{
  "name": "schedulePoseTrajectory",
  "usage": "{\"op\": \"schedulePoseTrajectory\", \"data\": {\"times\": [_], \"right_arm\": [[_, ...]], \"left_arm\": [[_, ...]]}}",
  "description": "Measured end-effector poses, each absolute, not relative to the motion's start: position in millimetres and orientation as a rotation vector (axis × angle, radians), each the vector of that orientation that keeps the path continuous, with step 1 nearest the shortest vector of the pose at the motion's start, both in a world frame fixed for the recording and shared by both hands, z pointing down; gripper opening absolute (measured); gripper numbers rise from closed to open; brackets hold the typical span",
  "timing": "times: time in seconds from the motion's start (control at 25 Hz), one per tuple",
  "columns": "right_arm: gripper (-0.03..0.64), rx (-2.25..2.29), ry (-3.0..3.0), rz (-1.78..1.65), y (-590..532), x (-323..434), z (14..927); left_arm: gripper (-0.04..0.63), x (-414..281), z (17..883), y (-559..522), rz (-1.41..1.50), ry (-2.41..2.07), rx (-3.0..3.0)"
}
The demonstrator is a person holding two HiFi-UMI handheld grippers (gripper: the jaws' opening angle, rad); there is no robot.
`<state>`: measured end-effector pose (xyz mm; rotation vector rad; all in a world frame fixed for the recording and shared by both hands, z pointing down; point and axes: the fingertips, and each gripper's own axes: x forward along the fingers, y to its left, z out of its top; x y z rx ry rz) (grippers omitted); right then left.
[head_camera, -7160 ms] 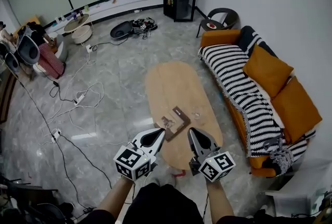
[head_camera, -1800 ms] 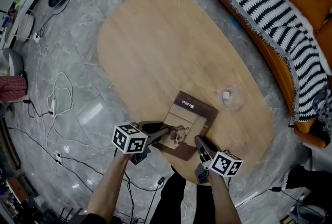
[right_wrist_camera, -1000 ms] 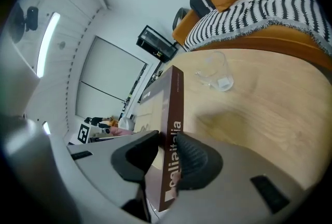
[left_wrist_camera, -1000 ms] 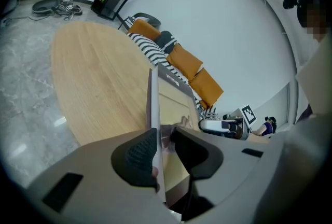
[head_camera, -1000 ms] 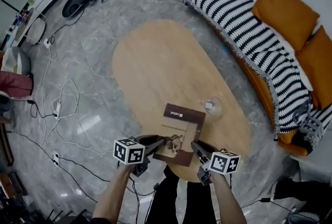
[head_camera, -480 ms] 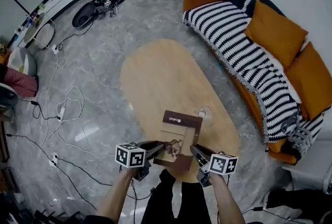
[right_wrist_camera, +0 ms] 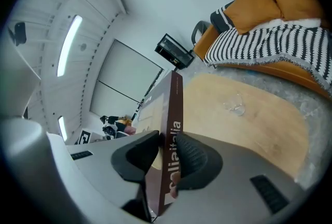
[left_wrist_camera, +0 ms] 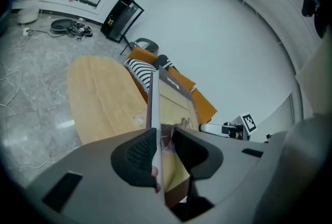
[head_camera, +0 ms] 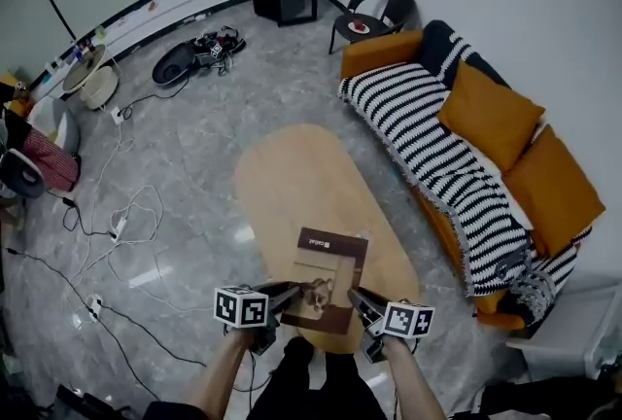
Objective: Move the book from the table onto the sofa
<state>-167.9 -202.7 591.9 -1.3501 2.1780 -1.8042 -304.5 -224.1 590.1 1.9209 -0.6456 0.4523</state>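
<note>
Brown rectangular book (head_camera: 326, 277) held over smooth oval wooden table (head_camera: 292, 177).

Bright even light, ceiling strip (right_wrist_camera: 70, 36) glares, pics sharp w/ fisheye edges

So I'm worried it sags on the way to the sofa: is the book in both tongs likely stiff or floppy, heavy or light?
Probably stiff: the book looks flat though the left tongs and right tongs pinch only its side edges. Likely light, being thin edge-on. The cover looks smooth, so it might slip if either grip loosens.
</note>
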Motion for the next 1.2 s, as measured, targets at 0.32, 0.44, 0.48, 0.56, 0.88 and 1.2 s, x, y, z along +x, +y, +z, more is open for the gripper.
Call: {"op": "schedulePoseTrajectory", "data": {"times": [0.32,0.44,0.48,0.56,0.88,1.2], "right_arm": [[0.123,-1.318,2.212,-1.727,-176.7,-164.3,531.4],[0.123,-1.318,2.233,-1.685,-174.4,-163.9,518.3],[0.122,-1.317,2.238,-1.675,-172.9,-164.8,516.0],[0.121,-1.316,2.248,-1.657,-170.9,-167.6,513.2],[0.118,-1.308,2.236,-1.642,-164.8,-172.5,510.4],[0.115,-1.347,2.225,-1.618,-150.0,-171.7,509.5]], "left_arm": [[0.115,-301.7,526.4,-198.2,0.413,-0.691,1.982],[0.115,-301.9,514.6,-193.7,0.386,-0.702,1.995],[0.115,-303.2,512.7,-191.7,0.379,-0.705,1.998],[0.115,-306.5,510.9,-188.7,0.376,-0.713,2.006],[0.118,-311.9,509.4,-183.9,0.340,-0.720,2.003],[0.118,-309.9,510.7,-173.4,0.366,-0.666,2.026]]}}
